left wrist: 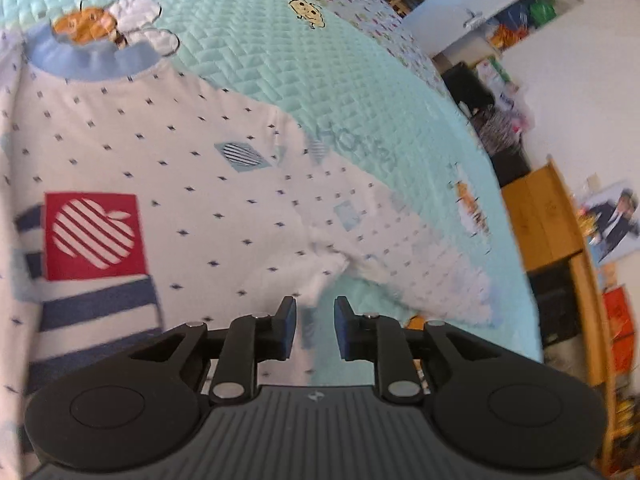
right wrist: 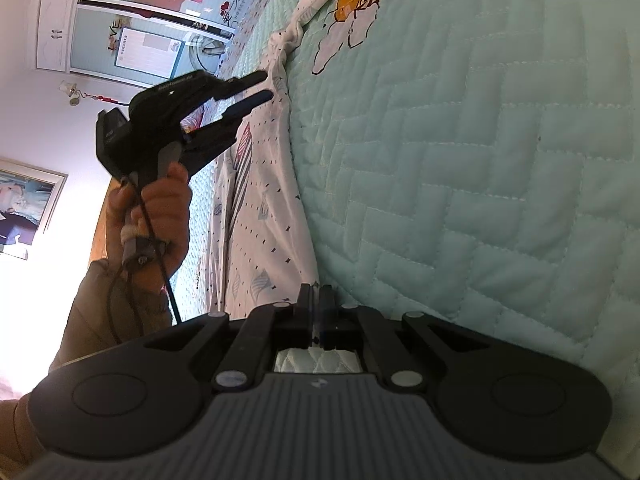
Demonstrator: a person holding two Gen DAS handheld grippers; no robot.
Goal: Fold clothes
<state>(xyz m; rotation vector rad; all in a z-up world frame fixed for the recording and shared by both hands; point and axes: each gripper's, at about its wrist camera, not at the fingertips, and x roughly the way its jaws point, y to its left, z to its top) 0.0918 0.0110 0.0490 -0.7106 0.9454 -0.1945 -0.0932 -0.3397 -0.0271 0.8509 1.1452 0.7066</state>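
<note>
Our home bedroom: mint quilted bedspread (left wrist: 360, 92) with bees, wooden shelving (left wrist: 560, 216) at three o'clock.

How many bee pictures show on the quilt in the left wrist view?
3: an orange bee at the shirt's collar, a yellow one further up the quilt, a blurred one at right. The shirt may hide others.

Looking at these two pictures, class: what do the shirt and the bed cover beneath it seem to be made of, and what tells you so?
Shirt: looks like soft knit cotton, matte, printed; it wrinkles and bunches limply near the left gripper, and the blue collar looks ribbed.
Bed cover: seems a padded quilted fabric, mint, slight sheen; stitched lines puff it into brick-like blocks. The exact fibre cannot be told.
</note>
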